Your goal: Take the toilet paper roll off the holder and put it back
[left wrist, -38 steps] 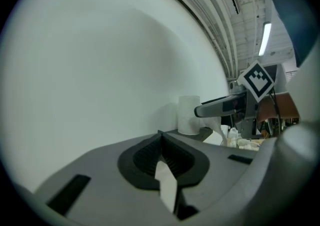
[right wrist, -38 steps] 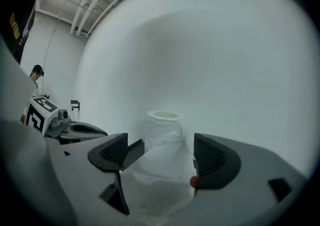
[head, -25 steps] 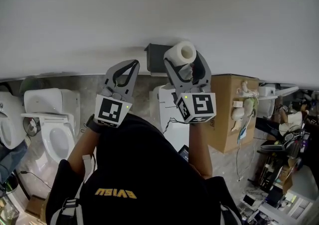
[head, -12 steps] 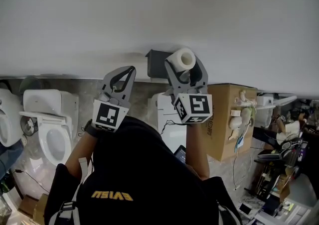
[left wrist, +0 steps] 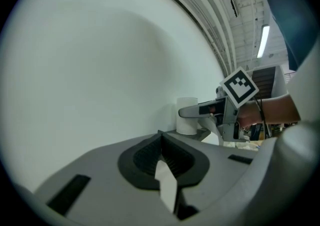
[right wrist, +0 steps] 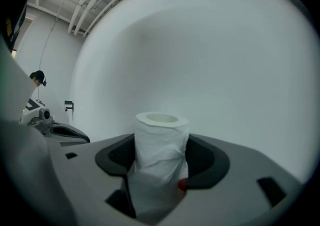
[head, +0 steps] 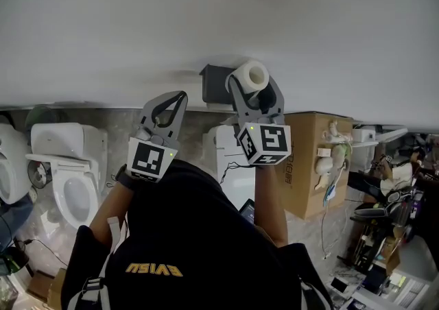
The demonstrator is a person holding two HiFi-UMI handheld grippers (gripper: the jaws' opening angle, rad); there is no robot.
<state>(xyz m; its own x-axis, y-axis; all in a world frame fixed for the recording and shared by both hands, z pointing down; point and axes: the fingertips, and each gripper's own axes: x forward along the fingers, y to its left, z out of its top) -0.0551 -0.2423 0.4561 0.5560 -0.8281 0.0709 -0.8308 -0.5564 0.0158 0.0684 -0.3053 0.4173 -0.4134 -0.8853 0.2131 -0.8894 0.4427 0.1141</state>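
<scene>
The white toilet paper roll is up against the wall, just right of the dark wall holder. My right gripper has the roll between its jaws, which are closing, and both pads press into its crumpled sides. In the right gripper view the roll stands on end between the dark pads, with a loose sheet hanging toward the camera. My left gripper is shut and hangs free to the left of the holder, away from the roll. From the left gripper view the roll shows beyond the closed tips.
The bare white wall fills the upper half. Below are a toilet at left, a white unit under the holder and a cardboard box to its right. Clutter crowds the far right.
The right gripper's jaws have narrowed onto the roll, which stays beside the holder. The left gripper has barely moved.
</scene>
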